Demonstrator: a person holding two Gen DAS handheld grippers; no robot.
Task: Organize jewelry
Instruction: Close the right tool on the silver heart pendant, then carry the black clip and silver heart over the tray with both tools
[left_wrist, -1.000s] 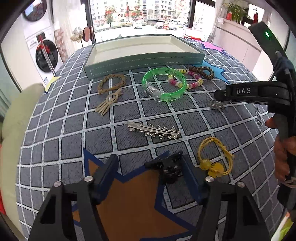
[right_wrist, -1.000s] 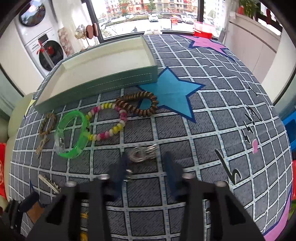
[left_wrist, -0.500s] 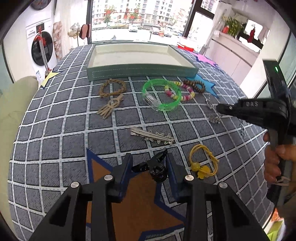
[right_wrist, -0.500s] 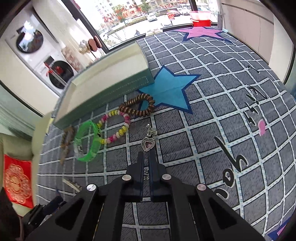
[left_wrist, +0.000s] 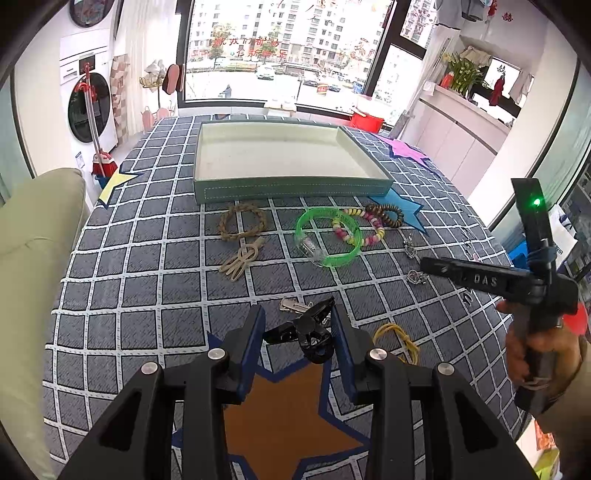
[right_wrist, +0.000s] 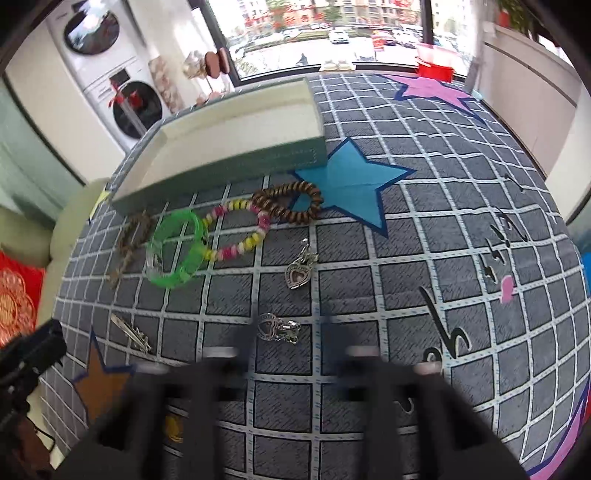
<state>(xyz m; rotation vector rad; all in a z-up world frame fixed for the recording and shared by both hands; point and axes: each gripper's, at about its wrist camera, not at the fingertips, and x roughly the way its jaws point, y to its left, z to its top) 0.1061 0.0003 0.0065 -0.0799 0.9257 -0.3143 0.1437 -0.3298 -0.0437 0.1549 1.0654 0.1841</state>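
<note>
My left gripper (left_wrist: 297, 332) is shut on a black hair clip (left_wrist: 306, 330) and holds it above the cloth. Behind it lies a silver star hair clip (left_wrist: 291, 304), half hidden. My right gripper (right_wrist: 288, 343) is open and blurred, its jaws on either side of a silver heart charm (right_wrist: 275, 328) that lies on the cloth. A second heart pendant (right_wrist: 297, 272) lies just beyond. The green tray (left_wrist: 291, 184) stands empty at the far side. A green bangle (left_wrist: 327, 236), a beaded bracelet (left_wrist: 356, 227), a brown bead bracelet (left_wrist: 386, 214) and a braided cord bracelet (left_wrist: 242, 223) lie before the tray.
A yellow cord tie (left_wrist: 397, 338) lies right of my left gripper. A checked cloth with star patches (right_wrist: 351, 181) covers the table. A cushion (left_wrist: 33, 236) sits at the left edge. The right gripper's body (left_wrist: 491, 280) reaches in from the right.
My left gripper closed on the black hair clip and lifted it. My right gripper opened, let the silver charm down on the cloth and drew back a little.
</note>
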